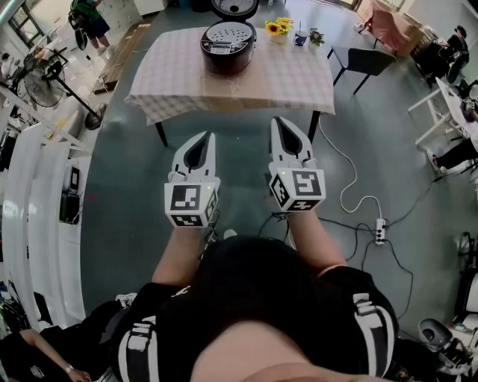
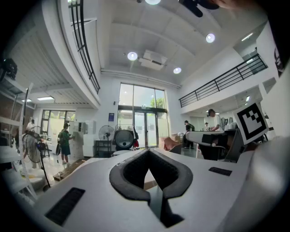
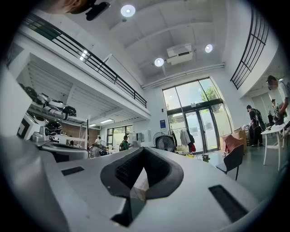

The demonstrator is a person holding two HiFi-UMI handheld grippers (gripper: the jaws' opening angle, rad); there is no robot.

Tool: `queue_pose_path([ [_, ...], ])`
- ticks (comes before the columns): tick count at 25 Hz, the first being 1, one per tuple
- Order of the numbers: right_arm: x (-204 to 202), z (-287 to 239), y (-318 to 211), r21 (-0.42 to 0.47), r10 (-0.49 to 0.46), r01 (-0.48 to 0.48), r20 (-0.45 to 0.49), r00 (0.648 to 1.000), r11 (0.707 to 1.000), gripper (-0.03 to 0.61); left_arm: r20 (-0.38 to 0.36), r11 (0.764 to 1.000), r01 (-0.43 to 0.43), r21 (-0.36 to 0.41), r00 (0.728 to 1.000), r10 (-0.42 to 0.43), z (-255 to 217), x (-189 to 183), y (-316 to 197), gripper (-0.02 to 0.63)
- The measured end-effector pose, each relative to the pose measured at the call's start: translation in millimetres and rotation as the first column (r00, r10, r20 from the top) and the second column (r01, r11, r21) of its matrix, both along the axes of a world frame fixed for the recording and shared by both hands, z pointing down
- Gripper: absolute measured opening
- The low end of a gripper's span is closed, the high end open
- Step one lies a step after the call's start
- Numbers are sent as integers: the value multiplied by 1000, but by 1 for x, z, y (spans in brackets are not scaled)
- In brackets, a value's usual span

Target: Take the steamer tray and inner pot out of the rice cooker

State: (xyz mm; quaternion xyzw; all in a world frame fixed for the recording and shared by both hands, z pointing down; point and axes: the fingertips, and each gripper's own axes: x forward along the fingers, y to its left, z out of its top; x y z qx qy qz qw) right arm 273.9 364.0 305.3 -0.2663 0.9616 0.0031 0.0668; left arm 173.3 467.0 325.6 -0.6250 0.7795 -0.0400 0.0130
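Sitting upright on table (image 1: 299, 78), rice cooker (image 1: 228, 46), lid (image 1: 234, 7) raised at far side

Round black rice cooker (image 1: 228, 54) on the far table looks like glossy plastic, the perforated grey steamer tray (image 1: 229, 33) in it duller, and under them lies a soft checked cloth tablecloth (image 1: 299, 78). The left gripper (image 1: 205, 137) and right gripper (image 1: 281, 121) are smooth matt white plastic with rougher, finely textured black pads (image 2: 133, 171); the grey floor (image 1: 127, 186) is smooth with a slight sheen.
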Motion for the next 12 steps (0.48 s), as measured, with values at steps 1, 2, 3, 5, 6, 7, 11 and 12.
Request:
queue_pose_path([
  [1,-2,0,0,-1,-3,3,-4,1000,1000,-3,1,1000,1,2,1000,-1,-1,0,0,3],
  [2,-4,1,0,-2,-4,4,-8,1000,1000,-3,1,1000,1,3,1000,-1,-2,-1,0,3],
  [3,-5,1,0,-1,-5,5,-10,1000,1000,-3,1,1000,0,4,1000,0,-3,-1,0,3],
  [5,-7,0,2,5,0,0,-9,1000,1000,-3,-7,1000,-4,7,1000,4,-4,-3,1,3],
  [6,-7,0,3,8,4,-4,-6,1000,1000,-3,-12,1000,-5,9,1000,5,-4,-4,2,3],
  [7,-8,-1,3,11,7,-7,-2,1000,1000,-3,-17,1000,-4,12,1000,4,-4,-7,3,3],
  [11,-17,-4,2,19,20,-20,4,1000,1000,-3,-34,1000,-4,28,999,5,-7,-21,3,3],
  [12,-19,-5,2,20,23,-23,3,1000,1000,-3,-39,1000,-7,31,999,8,-8,-23,3,3],
])
